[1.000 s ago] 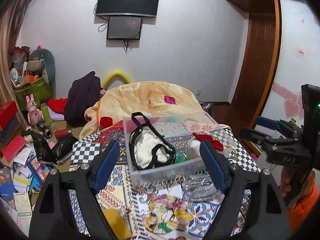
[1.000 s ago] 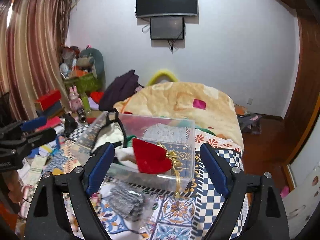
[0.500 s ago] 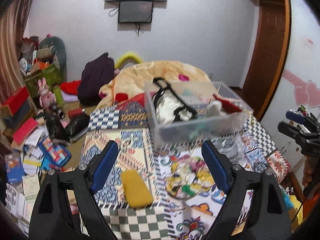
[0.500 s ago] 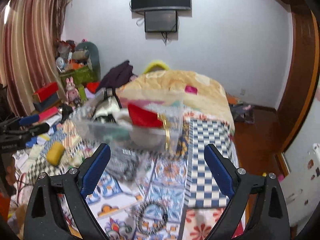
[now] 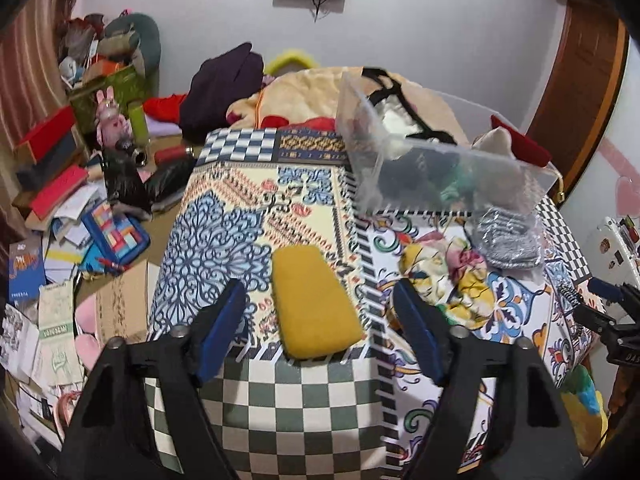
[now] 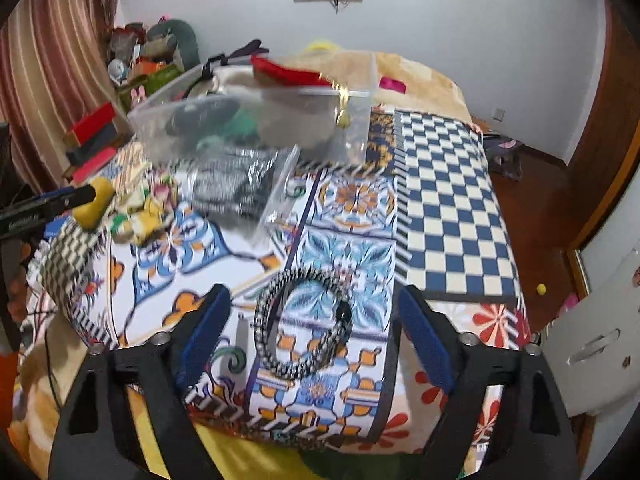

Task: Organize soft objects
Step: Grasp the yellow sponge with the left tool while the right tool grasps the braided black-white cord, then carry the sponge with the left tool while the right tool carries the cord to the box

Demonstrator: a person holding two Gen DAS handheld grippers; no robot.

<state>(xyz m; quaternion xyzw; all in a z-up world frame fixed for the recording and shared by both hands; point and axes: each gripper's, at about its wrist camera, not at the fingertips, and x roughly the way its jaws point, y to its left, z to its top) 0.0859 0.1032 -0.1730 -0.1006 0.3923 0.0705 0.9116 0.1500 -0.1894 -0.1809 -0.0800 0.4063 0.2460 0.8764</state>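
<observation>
Soft objects lie scattered on the patterned cloth [image 5: 248, 216], and both your grippers are lined up on one each. Your left gripper [image 5: 320, 328] has its jaws spread wide and empty, with the yellow pad [image 5: 314, 304] lying flat between the blue fingertips, slightly skewed to their line. Turn the wrist to match its long edges, come straight down, and close across its narrow width; it looks spongy, so a light squeeze should do. Your right gripper [image 6: 310, 328] is equally wide and empty over the braided black-and-white ring [image 6: 302, 320]. Pinch one side of the loop rather than spanning it.

Beyond these, the floral bundle [image 5: 452, 276] and the silver-grey bagged item [image 5: 506, 240] wait near the clear bin [image 5: 436, 156], which already holds several pieces; the blur there leaves me unsure how much room remains. Lift high enough to clear the bin's near wall. The cloth's front edge is close under both grippers, so don't drag anything toward you.
</observation>
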